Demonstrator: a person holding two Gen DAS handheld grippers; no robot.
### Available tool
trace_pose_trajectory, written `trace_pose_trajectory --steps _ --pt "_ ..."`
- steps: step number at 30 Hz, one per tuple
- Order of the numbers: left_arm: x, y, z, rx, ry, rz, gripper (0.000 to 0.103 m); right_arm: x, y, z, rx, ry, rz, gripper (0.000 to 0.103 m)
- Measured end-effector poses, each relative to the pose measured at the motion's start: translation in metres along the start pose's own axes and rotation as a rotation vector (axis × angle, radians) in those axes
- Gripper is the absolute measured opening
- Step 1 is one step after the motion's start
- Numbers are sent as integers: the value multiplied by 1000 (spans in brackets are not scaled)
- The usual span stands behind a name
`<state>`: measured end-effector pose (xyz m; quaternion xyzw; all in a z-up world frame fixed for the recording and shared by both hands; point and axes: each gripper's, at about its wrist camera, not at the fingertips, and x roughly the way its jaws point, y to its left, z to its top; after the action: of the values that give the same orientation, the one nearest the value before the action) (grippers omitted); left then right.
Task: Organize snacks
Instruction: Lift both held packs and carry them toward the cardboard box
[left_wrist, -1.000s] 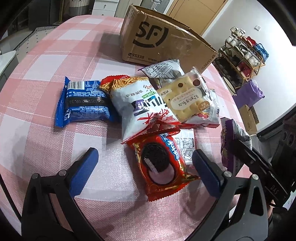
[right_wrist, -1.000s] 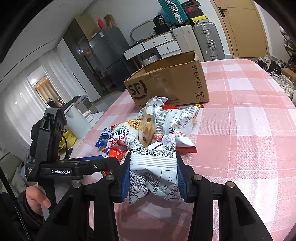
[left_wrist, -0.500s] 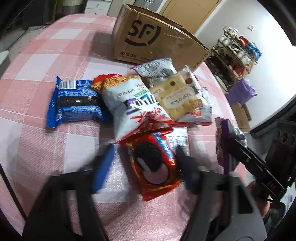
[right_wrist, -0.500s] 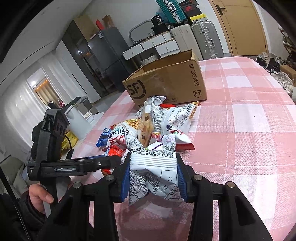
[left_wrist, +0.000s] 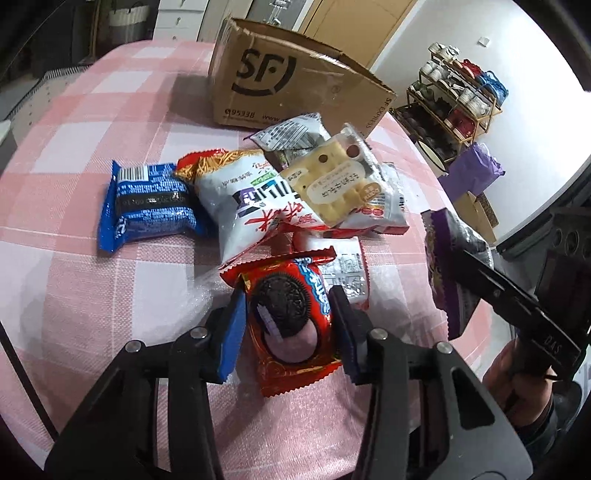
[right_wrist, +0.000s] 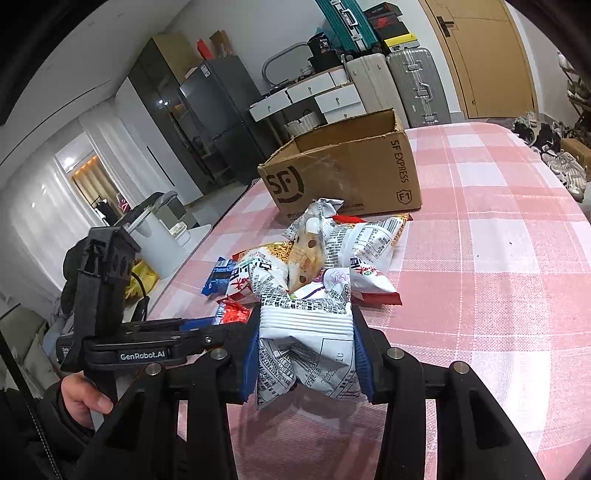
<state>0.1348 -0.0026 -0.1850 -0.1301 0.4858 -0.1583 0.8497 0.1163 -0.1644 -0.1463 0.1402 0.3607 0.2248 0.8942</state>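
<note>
A red cookie packet lies at the near end of the snack pile on the pink checked tablecloth. My left gripper is closing, its blue pads against both sides of this packet. The right gripper is shut on a white and purple snack bag, held just above the cloth to the right of the pile; this bag also shows in the left wrist view. An open cardboard box stands behind the pile.
The pile holds a blue biscuit packet, a white noodle bag, a cracker pack and other bags. Bare tablecloth spreads right of the pile. A shoe rack stands beyond the table edge.
The left gripper's fingers have come together from wide apart onto the red cookie packet. The right gripper has kept still with its bag.
</note>
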Motion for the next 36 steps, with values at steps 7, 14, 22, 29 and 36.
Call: trace_pose_trajectory --steps 7,14,22,29,36 --pt "-24 -13 2 23 -43 8 41 -8 12 3 -26 -17 9 43" --pt "-64 -11 -12 60 -80 13 41 -13 20 6 -42 -27 15 43" --pt "-91 -24 -2 122 -127 27 41 -23 28 20 -70 -62 34 43" --pt "-105 -33 27 161 -170 54 41 -33 35 50 -110 -115 28 43" --pt "-109 -27 68 141 -208 56 41 -34 41 84 -157 -140 10 43"
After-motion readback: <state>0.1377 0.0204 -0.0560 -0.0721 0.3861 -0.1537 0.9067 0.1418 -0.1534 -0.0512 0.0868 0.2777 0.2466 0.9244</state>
